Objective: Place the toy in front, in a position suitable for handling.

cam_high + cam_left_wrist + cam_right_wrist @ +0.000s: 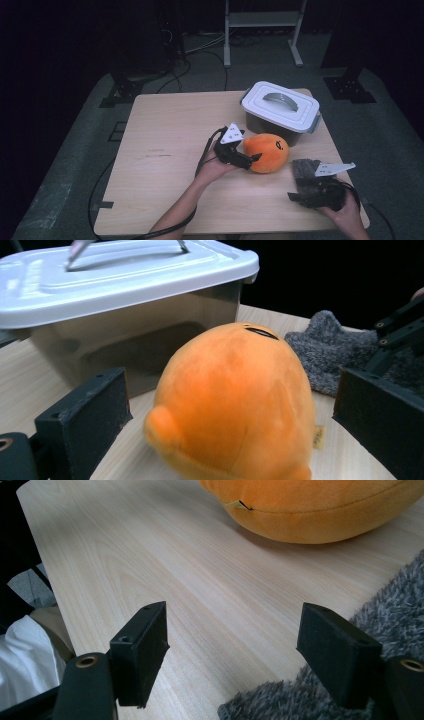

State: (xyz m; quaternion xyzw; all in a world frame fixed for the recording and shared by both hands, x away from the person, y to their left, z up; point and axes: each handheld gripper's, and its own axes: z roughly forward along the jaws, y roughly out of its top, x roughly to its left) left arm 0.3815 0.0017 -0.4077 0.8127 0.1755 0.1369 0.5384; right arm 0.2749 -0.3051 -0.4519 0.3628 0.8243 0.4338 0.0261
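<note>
- Light wooden table (165, 150), seen from above; all places below given relative to the orange plush toy (266, 152) lying right of its centre.
- Left gripper (248, 161) at the toy's left side, jaws spread wide, one on each flank of the toy, not yet squeezing it.
- From the left gripper view: rounded orange plush toy (235, 400) between the two black jaws, a gap visible on both sides.
- Just behind the toy, touching or nearly so: grey storage box (280, 112) with a white lid (280, 102) shut and handle folded flat.
- Just right of the toy: dark grey fuzzy cloth (304, 168), partly under the right gripper (300, 196).
- Right gripper jaws spread, holding nothing, one jaw over the cloth's edge, bare wood between them.
- Likely step: grasping the toy. Best done by pushing further in so the jaws sit at the widest part, closing gently on the soft body, lifting straight up clear of box and cloth.
</note>
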